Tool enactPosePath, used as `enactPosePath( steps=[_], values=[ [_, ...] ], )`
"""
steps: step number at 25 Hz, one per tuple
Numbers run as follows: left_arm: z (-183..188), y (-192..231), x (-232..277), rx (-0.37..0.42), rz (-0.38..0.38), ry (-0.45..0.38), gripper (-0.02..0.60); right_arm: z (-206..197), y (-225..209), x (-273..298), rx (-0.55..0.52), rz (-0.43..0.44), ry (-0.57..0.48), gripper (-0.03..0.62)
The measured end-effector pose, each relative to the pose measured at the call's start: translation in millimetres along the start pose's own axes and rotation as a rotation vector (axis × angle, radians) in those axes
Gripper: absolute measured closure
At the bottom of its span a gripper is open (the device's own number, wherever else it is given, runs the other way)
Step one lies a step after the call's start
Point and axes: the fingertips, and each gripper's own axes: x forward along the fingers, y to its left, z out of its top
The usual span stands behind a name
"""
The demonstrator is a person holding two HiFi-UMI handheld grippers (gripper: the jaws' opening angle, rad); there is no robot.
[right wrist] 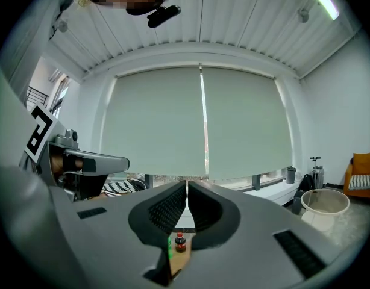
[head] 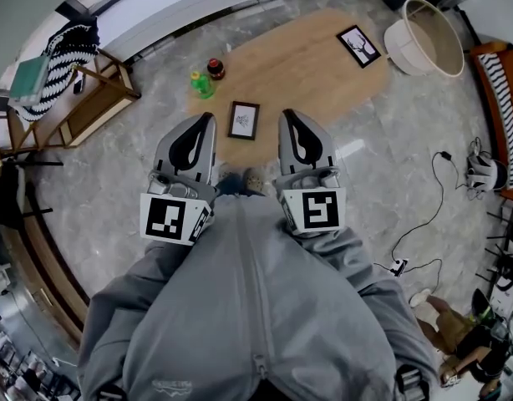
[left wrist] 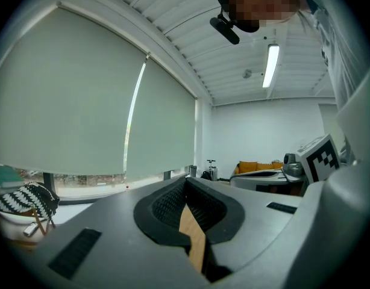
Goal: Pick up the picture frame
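A dark picture frame (head: 243, 119) with a white print lies flat on the near side of the oval wooden table (head: 307, 65). A second black frame (head: 358, 46) lies at the table's far right. My left gripper (head: 208, 119) and right gripper (head: 288, 115) are held side by side in the air just short of the table edge, the near frame lying between and beyond their tips. Both are shut and hold nothing. In the left gripper view the left gripper (left wrist: 186, 182) is shut, with only a strip of table below. Under the shut right gripper (right wrist: 187, 188) a cola bottle (right wrist: 180, 242) shows.
A green bottle (head: 200, 84) and the cola bottle (head: 215, 68) stand at the table's left end. A white round basket (head: 424, 36) sits at the far right, a wooden rack with striped cloth (head: 68, 48) at the left. Cables (head: 424, 215) trail over the marble floor.
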Motion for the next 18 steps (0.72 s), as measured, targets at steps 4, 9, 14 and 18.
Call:
enactPosePath(
  steps=[4,9,14,18],
  values=[
    [-6.9,18.2,18.8,0.000,-0.026,0.031,0.565,4.6,0.6,25.9,0.002,-0.017,-0.016,0.560],
    [-28.2,32.3,40.1,-0.002,-0.068,0.077,0.565,-6.1,-2.8,54.1,0.011,-0.037,0.002,0.560],
    [-54.5,44.6,65.0,-0.030,-0.093,0.079,0.565,-35.4,-8.3,78.3,0.022,-0.055,0.039,0.560],
    [-89.1,55.3,82.7,-0.029,-0.102,0.101,0.565,-70.8,-14.4,95.4,0.034,-0.064,0.072,0.560]
  ],
)
